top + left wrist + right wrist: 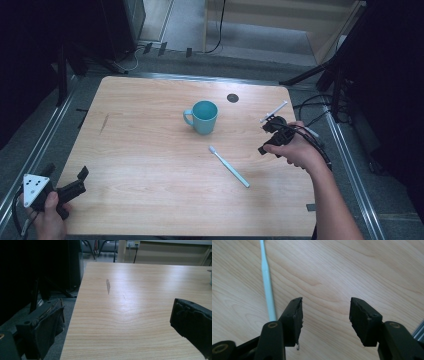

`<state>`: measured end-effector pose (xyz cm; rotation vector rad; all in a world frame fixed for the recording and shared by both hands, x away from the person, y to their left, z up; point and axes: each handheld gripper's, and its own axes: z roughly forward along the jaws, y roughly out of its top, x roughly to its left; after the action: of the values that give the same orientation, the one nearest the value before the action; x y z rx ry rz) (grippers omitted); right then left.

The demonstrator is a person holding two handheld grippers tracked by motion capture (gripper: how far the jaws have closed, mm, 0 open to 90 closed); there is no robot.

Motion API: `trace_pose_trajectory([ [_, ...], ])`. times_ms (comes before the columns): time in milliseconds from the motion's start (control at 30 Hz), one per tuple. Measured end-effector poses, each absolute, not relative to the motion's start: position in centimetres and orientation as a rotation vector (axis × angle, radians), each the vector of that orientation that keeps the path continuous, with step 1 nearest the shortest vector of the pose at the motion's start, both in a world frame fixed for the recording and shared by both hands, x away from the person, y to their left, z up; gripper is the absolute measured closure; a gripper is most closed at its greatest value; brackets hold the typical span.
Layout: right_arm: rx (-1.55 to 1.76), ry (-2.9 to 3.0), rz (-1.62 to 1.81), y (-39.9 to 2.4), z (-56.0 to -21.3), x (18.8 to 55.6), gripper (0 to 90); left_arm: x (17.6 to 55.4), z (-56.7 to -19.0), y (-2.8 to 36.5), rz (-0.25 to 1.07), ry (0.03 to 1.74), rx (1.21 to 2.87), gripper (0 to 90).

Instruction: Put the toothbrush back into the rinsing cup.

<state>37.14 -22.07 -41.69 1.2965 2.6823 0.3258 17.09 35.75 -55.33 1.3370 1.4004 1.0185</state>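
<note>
A teal mug (pixel 202 116) stands upright near the table's middle, handle to the left. A teal toothbrush (pixel 229 166) lies flat in front of it, bristles toward the mug. A white toothbrush (pixel 273 111) lies at the right, just behind my right gripper (pixel 267 137). That gripper is open and empty, low over the wood (pixel 325 301), with a pale teal toothbrush handle (pixel 267 280) to the left of its jaws. My left gripper (pixel 65 171) hovers at the table's front left corner, open wide with nothing between its jaws (pixel 117 312).
A small dark round mark (pixel 232 97) sits on the wooden table (pixel 150 150) behind the mug. A dark streak (pixel 108 286) marks the wood at the left. Cables (pixel 320 107) and dark stands crowd the floor off the right edge.
</note>
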Motion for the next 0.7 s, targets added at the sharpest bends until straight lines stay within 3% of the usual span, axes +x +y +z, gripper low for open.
trace_pose_trajectory([
  [100, 1.25, 2.725, 0.257, -20.1, -42.2, 37.5, 51.7, 17.1, -55.3, 35.7, 1.022, 1.396, 1.342, 0.0],
  [333, 1.183, 2.806, 0.169, -15.7, -43.7, 37.0, 57.1, 17.1, -55.3, 35.7, 1.022, 1.39, 1.348, 0.0],
  [700, 1.223, 2.872, 0.13, -13.3, -46.3, 36.5, 67.5, 17.1, -55.3, 35.7, 1.018, 1.386, 1.355, 0.0],
])
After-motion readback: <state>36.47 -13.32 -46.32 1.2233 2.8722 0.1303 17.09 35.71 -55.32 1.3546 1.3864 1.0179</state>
